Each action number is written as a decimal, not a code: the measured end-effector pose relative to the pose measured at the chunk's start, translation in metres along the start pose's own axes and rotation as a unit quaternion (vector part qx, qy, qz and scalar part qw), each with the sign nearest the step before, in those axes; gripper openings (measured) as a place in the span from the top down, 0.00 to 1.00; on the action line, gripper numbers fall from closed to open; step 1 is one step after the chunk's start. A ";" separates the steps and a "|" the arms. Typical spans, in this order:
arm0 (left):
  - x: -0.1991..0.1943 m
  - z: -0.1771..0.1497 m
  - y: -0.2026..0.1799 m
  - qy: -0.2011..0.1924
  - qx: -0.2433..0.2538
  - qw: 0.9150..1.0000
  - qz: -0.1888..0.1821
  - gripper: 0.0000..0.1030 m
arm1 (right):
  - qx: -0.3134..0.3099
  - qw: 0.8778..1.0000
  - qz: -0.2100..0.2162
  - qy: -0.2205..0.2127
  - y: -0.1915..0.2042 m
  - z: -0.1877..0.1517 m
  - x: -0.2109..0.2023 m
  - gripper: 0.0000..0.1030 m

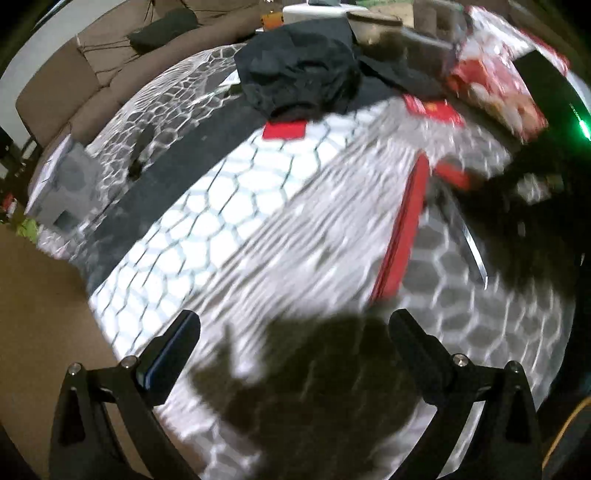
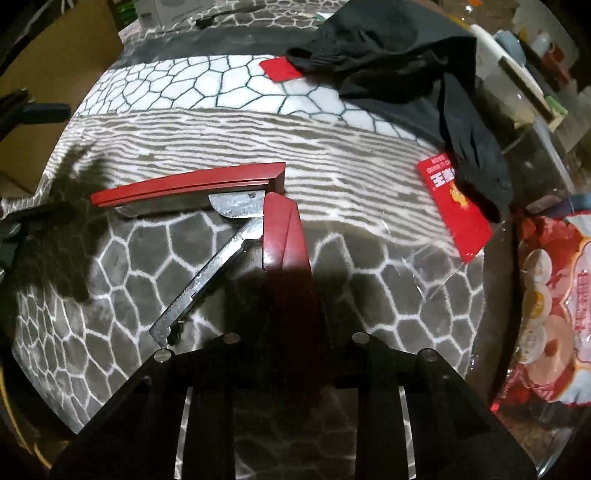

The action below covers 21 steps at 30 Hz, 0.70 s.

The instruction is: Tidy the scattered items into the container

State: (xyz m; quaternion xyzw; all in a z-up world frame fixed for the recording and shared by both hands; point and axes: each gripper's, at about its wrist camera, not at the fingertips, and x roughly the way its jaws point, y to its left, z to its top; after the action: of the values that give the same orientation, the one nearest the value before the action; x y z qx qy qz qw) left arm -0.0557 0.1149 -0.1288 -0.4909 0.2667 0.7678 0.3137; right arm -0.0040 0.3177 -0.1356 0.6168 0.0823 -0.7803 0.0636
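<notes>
Hidden or unclear: the left wrist view is smeared by motion blur over its middle and right; the red stapler (image 1: 402, 229) reads there only as a long red streak. In the right wrist view the stapler's near end is lost in shadow between the tool's fingers, so contact cannot be judged for certain.
Container: not identifiable in either view.
Left tool (image 1: 293, 332): fingers spread wide, nothing between them, above the patterned cloth (image 1: 229, 206), its shadow falling on the cloth.
Right tool (image 2: 291, 338): fingers drawn close on either side of one red arm of the stapler (image 2: 284, 229); appears clamped on it.
Stapler, position: on the grey honeycomb band of the cloth (image 2: 332, 155), directly ahead of the right tool.
Stapler, look: swung open in a V; one red arm lies out to the left, the other runs toward the right tool; a bare metal rail (image 2: 207, 280) angles down to the left between them.
Nearby: black garment (image 2: 406, 59) heaped at the far edge of the surface, one sleeve trailing over a red card (image 2: 454, 206) with printed characters; a second red card (image 2: 280, 70) partly under the garment.
Right edge: food packet (image 2: 550, 306) printed in red and white, cut off by the frame.
Background: brown sofa (image 1: 66, 81) with a dark cushion (image 1: 162, 27).
</notes>
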 end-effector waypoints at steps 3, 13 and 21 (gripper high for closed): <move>0.015 0.009 -0.017 0.005 0.024 1.000 0.003 0.01 | 0.004 1.000 0.010 -0.001 -0.004 -0.001 0.002 0.78; 0.028 0.010 -0.062 -0.011 0.074 0.996 0.049 0.00 | 0.037 0.998 0.056 -0.019 -0.023 -0.029 -0.005 0.65; 0.030 0.016 -0.061 -0.039 0.015 0.999 0.004 0.23 | 0.012 0.999 0.026 -0.024 -0.002 -0.041 0.011 0.61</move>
State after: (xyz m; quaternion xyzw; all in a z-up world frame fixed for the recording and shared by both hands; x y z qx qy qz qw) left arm -0.0292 0.1727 -0.1564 -0.4548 0.2679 0.7832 0.3284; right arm 0.0322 0.3282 -0.1553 0.6007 0.0555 -0.7936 0.0790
